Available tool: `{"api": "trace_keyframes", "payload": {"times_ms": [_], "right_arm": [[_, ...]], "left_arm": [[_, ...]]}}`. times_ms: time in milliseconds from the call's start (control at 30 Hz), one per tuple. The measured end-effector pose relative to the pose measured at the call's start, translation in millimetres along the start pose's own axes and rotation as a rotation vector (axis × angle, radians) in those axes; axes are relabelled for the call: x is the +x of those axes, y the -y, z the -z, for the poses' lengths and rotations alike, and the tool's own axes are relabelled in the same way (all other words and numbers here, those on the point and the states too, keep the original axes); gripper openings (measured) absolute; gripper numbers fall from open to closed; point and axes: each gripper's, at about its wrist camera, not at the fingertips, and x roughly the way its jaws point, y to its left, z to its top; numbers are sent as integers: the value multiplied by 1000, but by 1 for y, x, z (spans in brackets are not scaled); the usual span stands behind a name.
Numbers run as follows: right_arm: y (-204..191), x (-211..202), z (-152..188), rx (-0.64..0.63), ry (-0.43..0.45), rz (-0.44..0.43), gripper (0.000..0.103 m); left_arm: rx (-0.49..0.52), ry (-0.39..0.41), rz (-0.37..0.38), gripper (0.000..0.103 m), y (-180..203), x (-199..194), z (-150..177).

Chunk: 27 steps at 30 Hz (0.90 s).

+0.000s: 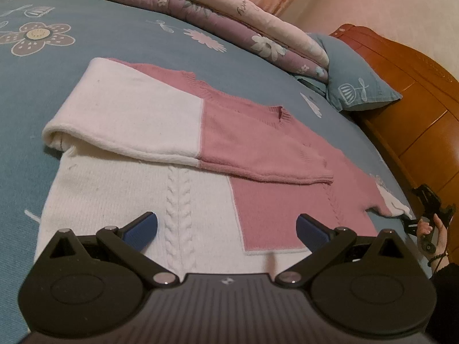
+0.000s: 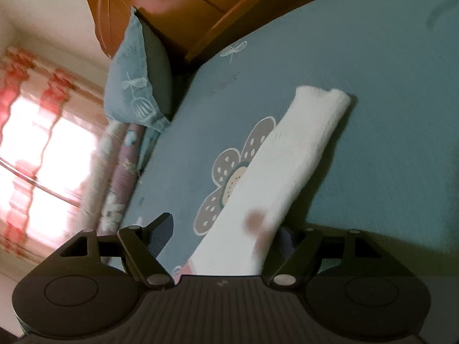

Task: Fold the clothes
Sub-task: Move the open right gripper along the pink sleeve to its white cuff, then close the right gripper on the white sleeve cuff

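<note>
Your left gripper (image 1: 226, 230) hovers with jaws wide and empty over a pink-and-white sweater (image 1: 183, 154) mid-bed (image 1: 120, 37), one sleeve folded across. Your right gripper (image 2: 226, 240) (wide too) straddles the other sleeve (image 2: 287, 157) near the bed's edge, ungripped; pinch, then fold it.

Blue flowered bed (image 1: 114, 37); pink-white sweater (image 1: 178, 132), quilt (image 1: 229, 25), pillow (image 1: 355, 83)

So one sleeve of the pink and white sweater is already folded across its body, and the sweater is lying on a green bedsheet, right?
Not quite. In the left wrist view one sleeve is folded across the pink and white sweater, but the bedsheet under it is blue with a flower print, not green.
</note>
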Motion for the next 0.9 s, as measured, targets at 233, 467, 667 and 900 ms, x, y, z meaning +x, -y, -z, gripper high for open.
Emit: {"api": "trace_keyframes", "payload": {"times_ms": [233,467,667,900], "right_arm": [[-3,4,6,-148,16,160,7],[-19,5,16,-218,20,216,9],[-59,-3,36,-306,-2,154,9],[-133,-19,77,-465,-43,-17,9]], "left_arm": [[45,5,-19,102,6,2,2],[42,4,-17,102,5,1,2],[68,2,-32,102,9,2,3],[44,-5,-15,102,5,1,1]]}}
